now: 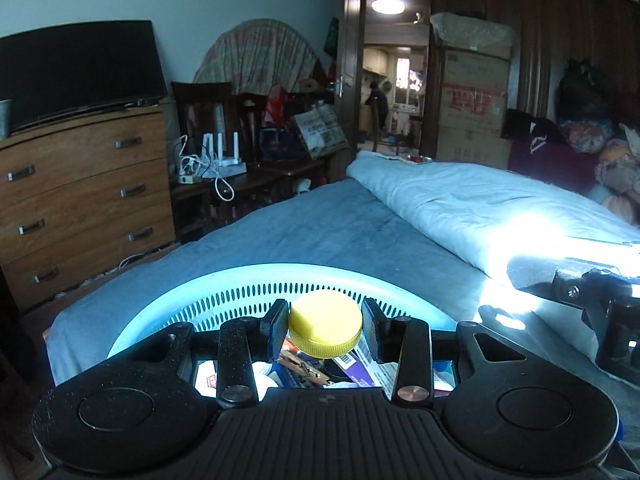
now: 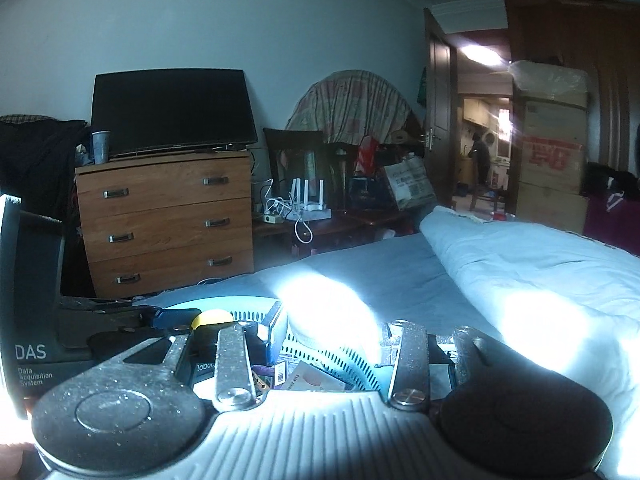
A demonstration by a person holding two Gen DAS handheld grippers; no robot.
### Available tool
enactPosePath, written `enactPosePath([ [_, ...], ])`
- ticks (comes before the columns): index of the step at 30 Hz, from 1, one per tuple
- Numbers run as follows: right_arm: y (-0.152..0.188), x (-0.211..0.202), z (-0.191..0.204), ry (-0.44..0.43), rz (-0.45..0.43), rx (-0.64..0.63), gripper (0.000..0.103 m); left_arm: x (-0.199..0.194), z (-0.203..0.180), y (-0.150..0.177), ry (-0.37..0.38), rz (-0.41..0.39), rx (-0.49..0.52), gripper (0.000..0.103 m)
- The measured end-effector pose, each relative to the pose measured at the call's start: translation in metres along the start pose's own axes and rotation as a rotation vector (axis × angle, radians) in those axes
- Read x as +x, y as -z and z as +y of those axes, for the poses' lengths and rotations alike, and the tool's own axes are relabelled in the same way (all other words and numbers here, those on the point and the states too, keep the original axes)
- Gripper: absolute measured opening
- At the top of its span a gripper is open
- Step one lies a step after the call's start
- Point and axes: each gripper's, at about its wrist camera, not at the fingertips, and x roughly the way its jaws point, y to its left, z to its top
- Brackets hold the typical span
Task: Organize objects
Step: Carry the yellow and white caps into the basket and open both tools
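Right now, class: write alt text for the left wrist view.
The left gripper clamps a yellow cap above a light blue basket of mixed items on a bed; a wooden dresser stands left.

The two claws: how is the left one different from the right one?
The left claw pinches a yellow cap between its fingers; the right claw has nothing I can make out between its fingers, though glare hides part of it. The left claw looks dark and shaded; the right claw is washed pale by bright sunlight. Both hang above the blue basket full of small things on the bed.
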Motion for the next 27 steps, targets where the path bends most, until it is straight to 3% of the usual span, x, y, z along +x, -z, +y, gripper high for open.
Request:
enactPosePath([
  [22,0.011,0.036,0.002,-0.011,0.042,0.021,0.042,0.021,0.019,0.004,-0.024,0.035,-0.013,0.04],
  [27,0.012,0.035,0.003,-0.002,0.029,0.021,0.051,0.022,0.019,0.004,-0.037,0.036,-0.005,0.041],
])
